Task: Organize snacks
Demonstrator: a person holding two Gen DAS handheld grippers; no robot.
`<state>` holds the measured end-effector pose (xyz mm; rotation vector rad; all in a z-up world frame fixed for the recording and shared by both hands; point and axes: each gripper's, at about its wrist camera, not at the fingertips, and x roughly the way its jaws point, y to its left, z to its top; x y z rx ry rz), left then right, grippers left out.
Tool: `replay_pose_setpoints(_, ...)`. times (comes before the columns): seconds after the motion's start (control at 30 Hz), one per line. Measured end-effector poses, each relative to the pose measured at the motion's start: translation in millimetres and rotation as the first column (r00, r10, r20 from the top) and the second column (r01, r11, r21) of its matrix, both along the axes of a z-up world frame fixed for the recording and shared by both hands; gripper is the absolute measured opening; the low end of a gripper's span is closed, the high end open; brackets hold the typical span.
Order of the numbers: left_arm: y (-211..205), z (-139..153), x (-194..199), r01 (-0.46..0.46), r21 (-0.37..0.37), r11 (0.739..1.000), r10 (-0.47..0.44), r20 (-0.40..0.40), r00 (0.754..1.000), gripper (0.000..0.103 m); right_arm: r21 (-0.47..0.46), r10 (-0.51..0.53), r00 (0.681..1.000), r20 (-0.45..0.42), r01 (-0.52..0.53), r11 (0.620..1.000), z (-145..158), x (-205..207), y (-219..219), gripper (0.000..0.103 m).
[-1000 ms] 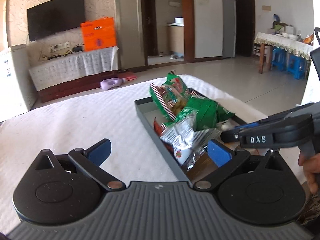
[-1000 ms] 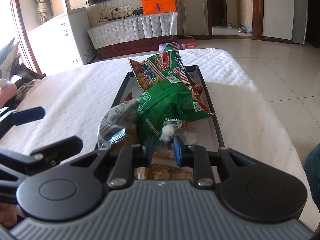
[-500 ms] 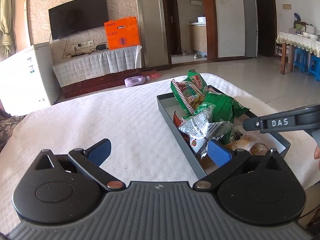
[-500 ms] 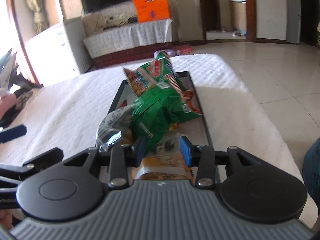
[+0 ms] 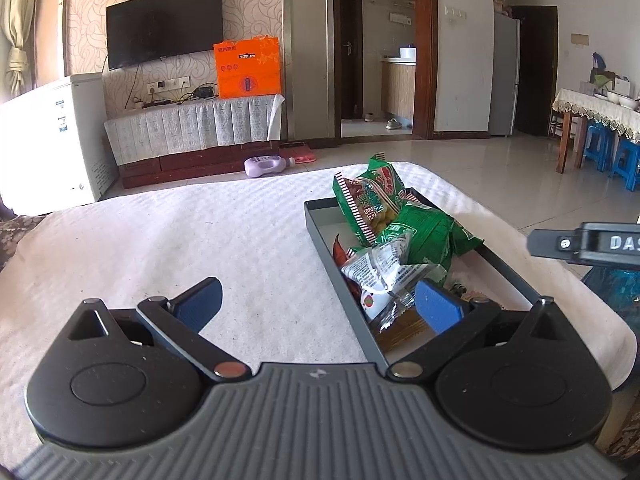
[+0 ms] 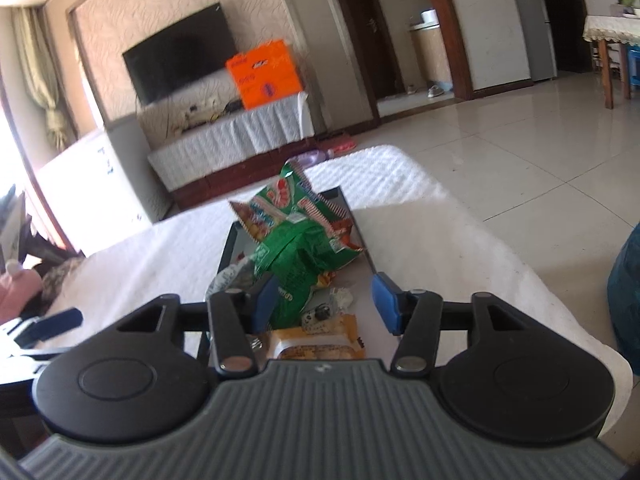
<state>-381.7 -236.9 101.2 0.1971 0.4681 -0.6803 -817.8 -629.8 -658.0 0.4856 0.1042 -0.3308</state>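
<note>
I see a grey tray (image 5: 320, 236) lying flat on the white-covered counter, long and narrow, piled with snacks. Green-and-red striped bag (image 5: 370, 202) leans upright at the far end. Plain green bag (image 5: 430, 236) lies crumpled mid-tray, against it. Clear silver pack (image 5: 380, 276) rests tilted on the tray's left wall. Orange pack (image 6: 316, 342) lies flat at the near end; small wrapped candies (image 6: 330, 306) sit just beyond it.

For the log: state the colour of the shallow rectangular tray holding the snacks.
Dark grey metal tray; left wrist view.
</note>
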Motion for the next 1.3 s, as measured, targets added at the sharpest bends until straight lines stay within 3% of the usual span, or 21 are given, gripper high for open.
replay_pose_setpoints(0.13, -2.7, 0.5, -2.8, 0.003, -0.002, 1.0, -0.003, 0.016, 1.0, 0.103, 0.038, -0.008, 1.0, 0.002, 0.008, 0.999, -2.3, -8.7, 3.9, 0.056)
replay_pose_setpoints(0.3, -1.9, 1.4, -3.1, 0.01, -0.015, 1.0, -0.01, 0.015, 1.0, 0.103, -0.021, 0.028, 1.0, -0.005, -0.028, 0.999, -0.1, -22.8, 25.9, 0.056)
replay_pose_setpoints(0.57, 1.8, 3.4, -0.9, -0.006, -0.036, 0.999, 0.006, 0.008, 1.0, 0.103, -0.066, 0.113, 0.986, -0.121, -0.121, 0.99, -16.2, -41.8, 52.3, 0.059)
replay_pose_setpoints(0.93, -2.2, 1.0, -7.2, 0.022, -0.021, 1.0, -0.022, 0.017, 1.0, 0.103, -0.098, 0.186, 0.939, -0.289, -0.222, 0.97, -27.7, -18.1, 70.3, 0.06)
replay_pose_setpoints(1.3, -5.1, -0.1, -12.1, 0.034, -0.024, 0.999, -0.034, 0.025, 0.999, 0.103, -0.075, 0.202, 0.925, -0.322, -0.238, 0.968, -30.8, -11.8, 68.9, 0.06)
